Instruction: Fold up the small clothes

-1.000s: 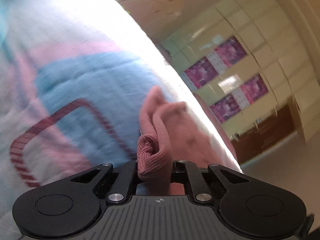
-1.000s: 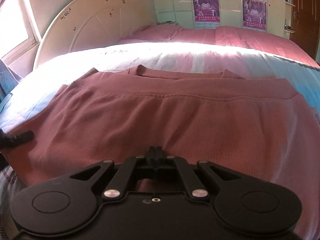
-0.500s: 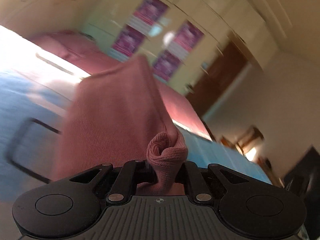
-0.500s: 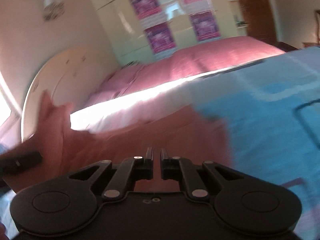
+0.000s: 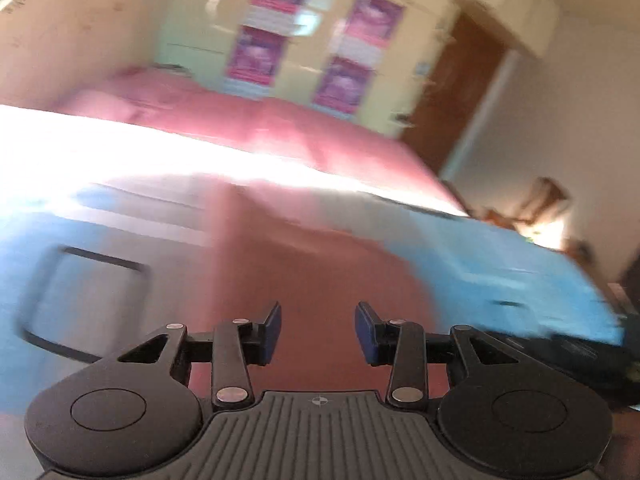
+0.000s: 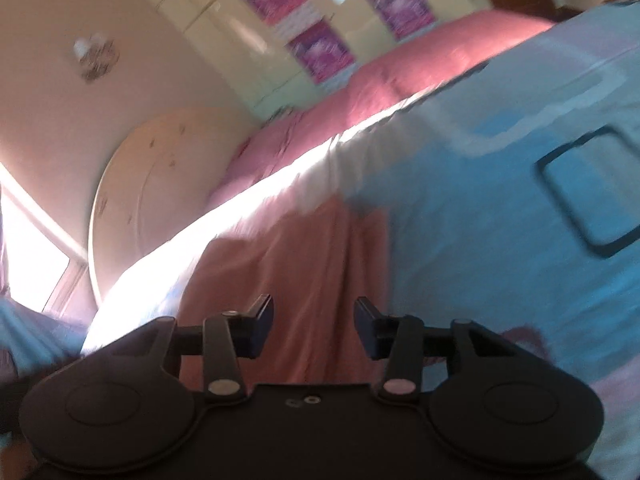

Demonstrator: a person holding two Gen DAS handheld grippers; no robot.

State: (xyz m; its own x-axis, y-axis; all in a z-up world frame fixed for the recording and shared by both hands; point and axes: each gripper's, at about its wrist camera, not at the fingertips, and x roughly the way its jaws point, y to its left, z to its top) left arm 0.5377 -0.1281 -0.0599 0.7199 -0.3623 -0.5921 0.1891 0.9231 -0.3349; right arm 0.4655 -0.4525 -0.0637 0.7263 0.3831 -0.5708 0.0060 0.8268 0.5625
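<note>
Pink garment (image 5: 316, 264), blurred, apparently folded, edges ringed by blue bedspread (image 5: 500, 264).

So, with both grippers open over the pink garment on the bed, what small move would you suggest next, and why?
Probably draw both grippers back to check the fold. The left gripper and right gripper have just been opening, with nothing between their jaws, and the pink garment lies as a narrow strip on the blue bedspread.
</note>
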